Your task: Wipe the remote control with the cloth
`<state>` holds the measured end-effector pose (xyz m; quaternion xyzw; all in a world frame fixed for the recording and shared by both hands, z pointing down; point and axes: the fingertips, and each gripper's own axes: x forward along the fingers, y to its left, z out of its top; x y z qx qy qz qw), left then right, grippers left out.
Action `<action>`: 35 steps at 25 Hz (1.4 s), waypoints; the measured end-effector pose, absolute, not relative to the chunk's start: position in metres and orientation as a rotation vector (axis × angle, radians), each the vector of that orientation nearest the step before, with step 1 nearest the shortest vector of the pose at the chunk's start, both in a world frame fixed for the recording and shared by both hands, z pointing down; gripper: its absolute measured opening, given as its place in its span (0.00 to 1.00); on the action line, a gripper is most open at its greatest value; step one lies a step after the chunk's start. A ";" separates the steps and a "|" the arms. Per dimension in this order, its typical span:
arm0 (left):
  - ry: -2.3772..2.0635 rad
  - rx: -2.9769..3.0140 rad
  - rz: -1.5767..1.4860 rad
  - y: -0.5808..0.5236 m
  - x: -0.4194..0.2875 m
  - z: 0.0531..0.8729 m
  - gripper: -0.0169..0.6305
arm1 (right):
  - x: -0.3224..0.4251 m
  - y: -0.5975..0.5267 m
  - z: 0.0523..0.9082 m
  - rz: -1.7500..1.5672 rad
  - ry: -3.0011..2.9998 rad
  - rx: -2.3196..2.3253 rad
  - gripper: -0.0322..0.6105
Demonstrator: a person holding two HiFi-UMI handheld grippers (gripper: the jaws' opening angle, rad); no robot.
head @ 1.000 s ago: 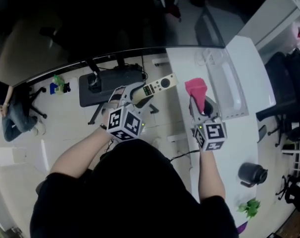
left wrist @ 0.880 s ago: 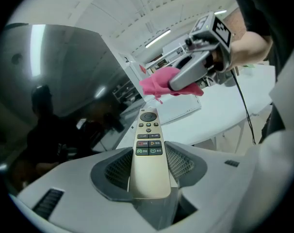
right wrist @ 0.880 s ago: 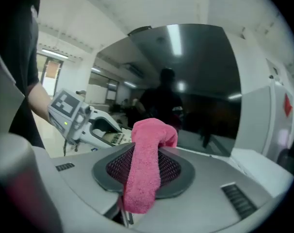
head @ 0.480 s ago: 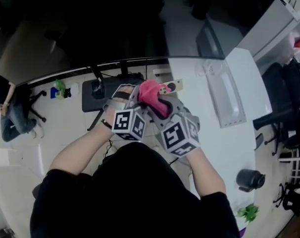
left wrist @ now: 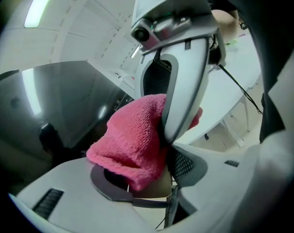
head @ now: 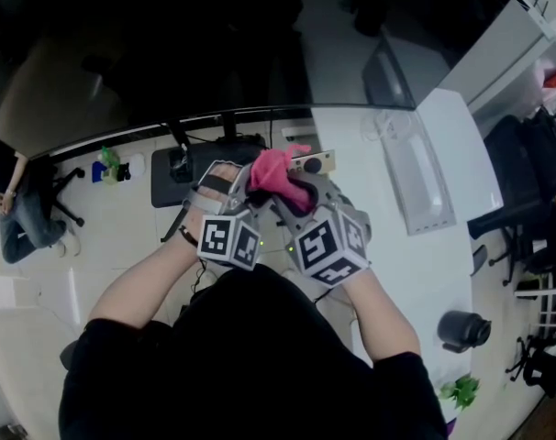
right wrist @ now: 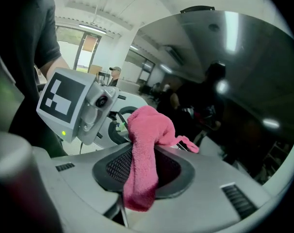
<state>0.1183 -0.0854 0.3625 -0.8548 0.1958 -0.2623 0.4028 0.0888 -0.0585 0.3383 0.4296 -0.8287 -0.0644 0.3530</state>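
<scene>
Just left of the white desk [head: 425,246], over the floor [head: 122,218], the left gripper [head: 232,180] clamps the remote control [head: 313,163] by its end while the right gripper [head: 296,195] pinches the pink cloth [head: 276,172] onto it, so a hard stroke could lever the remote loose.

You hold two grippers, the left gripper [head: 225,180] and the right gripper [head: 294,195]. Each carries one marker cube, so two cubes in all. Between them you have one cloth [head: 276,172] and one remote [head: 315,162]. To your right there is one table [head: 397,273], one tray [head: 425,181], one black pot [head: 463,328] and one plant [head: 460,390]. To your left, count one green toy [head: 108,161] and one other person [head: 26,214].
</scene>
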 end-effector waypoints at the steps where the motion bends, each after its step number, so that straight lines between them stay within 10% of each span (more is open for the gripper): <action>1: 0.496 -2.155 -0.658 -0.084 0.117 0.362 0.35 | 0.096 -0.059 0.339 -0.165 -2.128 1.129 0.21; 15: 0.531 -2.447 -0.604 -0.089 0.104 0.363 0.35 | 0.213 -0.064 0.317 0.005 -2.148 1.536 0.21; 27: -0.213 -3.933 1.193 -0.103 0.094 0.281 0.35 | 0.140 -0.033 0.295 0.648 -3.204 1.240 0.21; 35: -0.593 -3.952 1.109 -0.079 0.095 0.279 0.35 | 0.103 -0.033 0.305 0.744 -3.231 0.946 0.21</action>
